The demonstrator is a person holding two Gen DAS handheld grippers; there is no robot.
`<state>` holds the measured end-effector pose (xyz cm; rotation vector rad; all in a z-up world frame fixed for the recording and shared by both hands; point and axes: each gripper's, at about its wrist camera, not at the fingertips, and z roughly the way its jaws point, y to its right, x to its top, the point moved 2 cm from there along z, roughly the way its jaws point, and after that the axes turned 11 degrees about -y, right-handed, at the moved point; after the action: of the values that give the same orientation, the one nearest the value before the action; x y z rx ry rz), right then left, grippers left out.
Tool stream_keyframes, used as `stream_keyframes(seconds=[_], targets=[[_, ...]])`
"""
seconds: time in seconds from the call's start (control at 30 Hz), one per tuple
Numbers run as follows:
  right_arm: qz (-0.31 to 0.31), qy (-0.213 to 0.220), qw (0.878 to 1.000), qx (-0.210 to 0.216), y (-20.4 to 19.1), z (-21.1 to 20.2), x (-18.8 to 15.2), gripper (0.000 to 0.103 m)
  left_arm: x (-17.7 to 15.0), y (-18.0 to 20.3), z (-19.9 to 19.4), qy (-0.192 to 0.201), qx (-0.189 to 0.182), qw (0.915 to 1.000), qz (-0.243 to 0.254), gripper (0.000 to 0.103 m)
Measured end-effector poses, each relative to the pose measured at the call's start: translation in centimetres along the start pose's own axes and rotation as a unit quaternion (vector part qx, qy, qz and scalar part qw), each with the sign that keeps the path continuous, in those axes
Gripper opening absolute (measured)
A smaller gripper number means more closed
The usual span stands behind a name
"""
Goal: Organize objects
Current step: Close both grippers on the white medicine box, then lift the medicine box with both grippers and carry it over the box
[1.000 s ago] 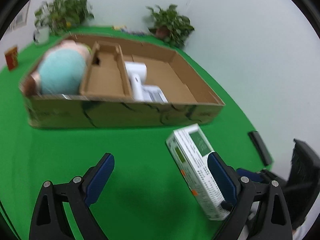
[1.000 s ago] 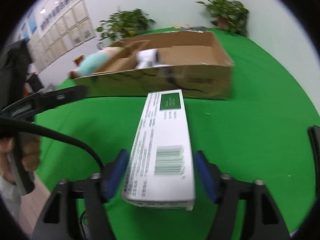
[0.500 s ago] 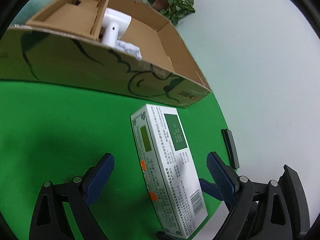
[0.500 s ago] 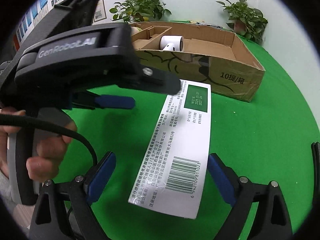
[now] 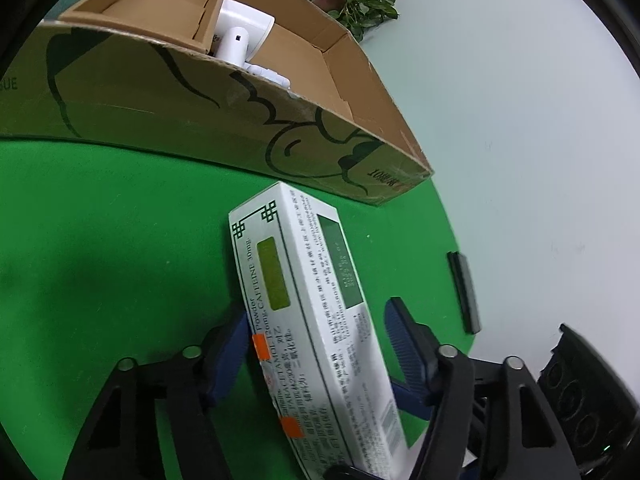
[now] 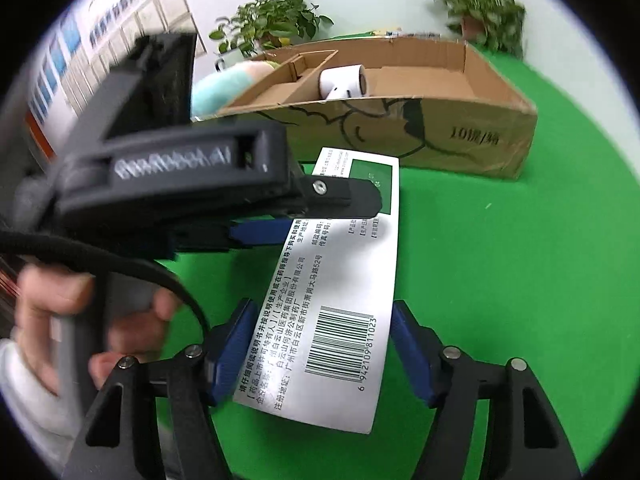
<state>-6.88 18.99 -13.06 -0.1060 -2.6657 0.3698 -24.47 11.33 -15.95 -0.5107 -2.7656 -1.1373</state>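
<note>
Left gripper point(image 5: 320, 344) now astride medicine box point(image 5: 316, 320), perhaps touching; carton point(image 5: 240, 120) beyond.

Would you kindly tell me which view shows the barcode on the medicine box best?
The right wrist view: the barcode on the medicine box faces the camera, sharp and unobstructed. The left wrist view shows it only small and oblique near the bottom edge.

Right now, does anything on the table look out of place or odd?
Yes: the white medicine box lies outside the cardboard box, on the green table. Both the left gripper and the right gripper straddle it.
</note>
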Motion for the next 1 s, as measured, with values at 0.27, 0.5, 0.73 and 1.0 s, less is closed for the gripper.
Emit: stream_keyframes(seconds=[0.27,0.5,0.73,1.0], targets=[[-0.006,0.005,1.000,-0.009,-1.0,-0.3,-0.7,0.067,-0.3,0.6,-1.1,0.017,0.022,0.9994,0.021,0.050],[-0.011,0.051,0.998,-0.019,-1.8,-2.2,0.2,0.063,0.6,2.5,-5.0,0.053,0.031,0.9969,0.049,0.045],[-0.035,0.108,0.993,-0.039,-3.2,-4.7,2.0,0.061,3.2,6.7,-8.2,0.096,0.028,0.9908,0.092,0.042],[-0.027,0.159,0.985,-0.057,-2.5,-7.4,4.7,0.061,4.5,12.6,-11.5,0.118,0.030,0.9824,0.142,0.041]])
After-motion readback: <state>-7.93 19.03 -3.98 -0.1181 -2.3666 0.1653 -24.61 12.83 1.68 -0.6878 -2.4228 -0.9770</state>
